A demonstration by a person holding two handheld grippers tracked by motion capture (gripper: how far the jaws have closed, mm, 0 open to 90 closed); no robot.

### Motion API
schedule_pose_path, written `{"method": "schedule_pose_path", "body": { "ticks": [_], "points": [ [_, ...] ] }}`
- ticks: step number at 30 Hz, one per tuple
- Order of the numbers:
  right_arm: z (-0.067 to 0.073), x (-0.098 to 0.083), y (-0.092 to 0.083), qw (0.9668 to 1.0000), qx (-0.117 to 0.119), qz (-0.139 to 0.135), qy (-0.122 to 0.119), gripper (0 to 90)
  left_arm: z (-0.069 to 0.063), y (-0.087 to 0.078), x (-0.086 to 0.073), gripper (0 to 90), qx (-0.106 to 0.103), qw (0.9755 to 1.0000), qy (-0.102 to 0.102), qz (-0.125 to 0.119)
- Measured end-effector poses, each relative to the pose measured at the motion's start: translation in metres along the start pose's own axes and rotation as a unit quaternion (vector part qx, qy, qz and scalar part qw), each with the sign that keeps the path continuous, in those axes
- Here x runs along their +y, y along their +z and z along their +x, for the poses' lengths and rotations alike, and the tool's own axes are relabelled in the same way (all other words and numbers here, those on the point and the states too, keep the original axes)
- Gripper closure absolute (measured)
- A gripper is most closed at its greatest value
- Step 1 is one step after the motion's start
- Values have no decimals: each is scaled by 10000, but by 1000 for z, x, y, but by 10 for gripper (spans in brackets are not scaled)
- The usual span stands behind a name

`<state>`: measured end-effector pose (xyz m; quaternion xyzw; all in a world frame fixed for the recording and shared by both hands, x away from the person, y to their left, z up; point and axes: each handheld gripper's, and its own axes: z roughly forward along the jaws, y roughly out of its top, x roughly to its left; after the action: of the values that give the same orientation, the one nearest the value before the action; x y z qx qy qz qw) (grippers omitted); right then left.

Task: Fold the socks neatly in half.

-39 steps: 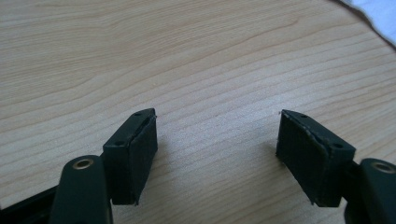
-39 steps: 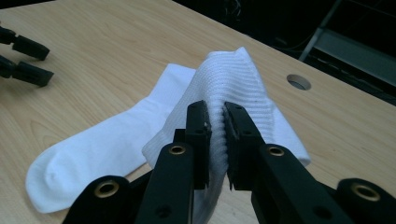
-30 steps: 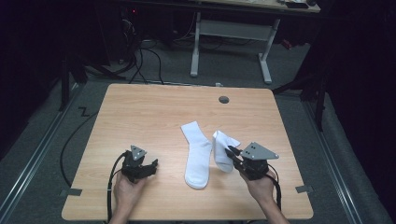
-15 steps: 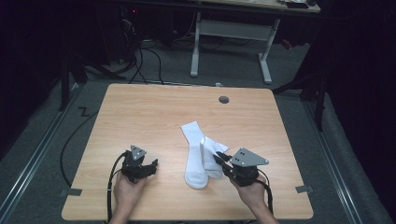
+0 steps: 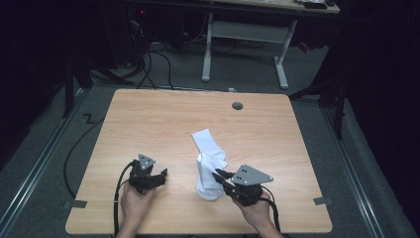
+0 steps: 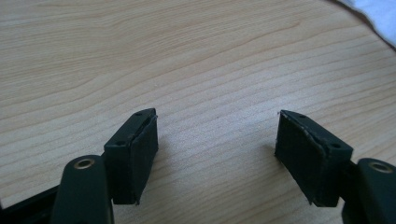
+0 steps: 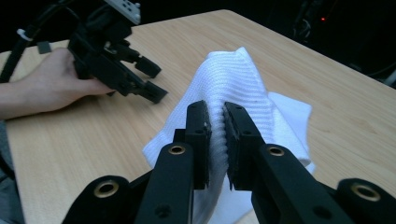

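Observation:
Two white socks lie at the middle front of the wooden table (image 5: 148, 124). One sock (image 5: 204, 137) rests flat, pointing away. The other white sock (image 5: 212, 161) (image 7: 233, 79) is lifted and bunched over it, and my right gripper (image 5: 218, 174) (image 7: 215, 140) is shut on its ribbed fabric, with the cloth pinched between the pads. My left gripper (image 5: 159, 177) (image 6: 217, 149) rests low on the table to the left of the socks, jaws open, bare wood between them. It also appears in the right gripper view, as the left gripper (image 7: 144, 81) held by a hand.
A round cable hole (image 5: 237, 105) sits near the table's far edge. A white desk frame (image 5: 242, 44) and cables (image 5: 148, 59) stand on the floor beyond. A corner of white sock (image 6: 378, 14) shows at the top right of the left gripper view.
My right gripper has carried the pinched sock leftward, from beside the flat sock to over its lower half. The left gripper stayed put.

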<state>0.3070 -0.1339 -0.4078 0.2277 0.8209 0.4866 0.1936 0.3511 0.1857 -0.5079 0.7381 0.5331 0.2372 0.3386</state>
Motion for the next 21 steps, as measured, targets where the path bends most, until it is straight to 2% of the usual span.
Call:
{"method": "schedule_pose_path", "body": {
  "ticks": [2, 3, 5, 10, 13, 15, 21],
  "points": [
    [4, 0, 3, 10000, 79, -7, 5, 812, 0, 0, 0, 304, 0, 10000, 2, 0],
    [8, 0, 7, 9998, 183, -8, 71, 812, 0, 0, 0, 303, 2, 10000, 0, 0],
    [11, 0, 10, 9996, 237, -12, 149, 812, 0, 0, 0, 304, 1, 10000, 1, 0],
    [15, -3, 16, 9995, 266, 24, 173, 811, 0, 0, 0, 302, 4, 10000, 0, 0],
    [10, -10, 20, 9993, 243, 97, 283, 812, 0, 0, 0, 302, 4, 10000, 2, 1],
    [4, -15, 21, 9986, 241, 135, 445, 812, 0, 0, 0, 308, 23, 10000, -1, 0],
    [-1, -18, 22, 9987, 131, 165, 461, 811, -1, 0, 0, 317, 19, 10000, 8, 0]
  ]
}}
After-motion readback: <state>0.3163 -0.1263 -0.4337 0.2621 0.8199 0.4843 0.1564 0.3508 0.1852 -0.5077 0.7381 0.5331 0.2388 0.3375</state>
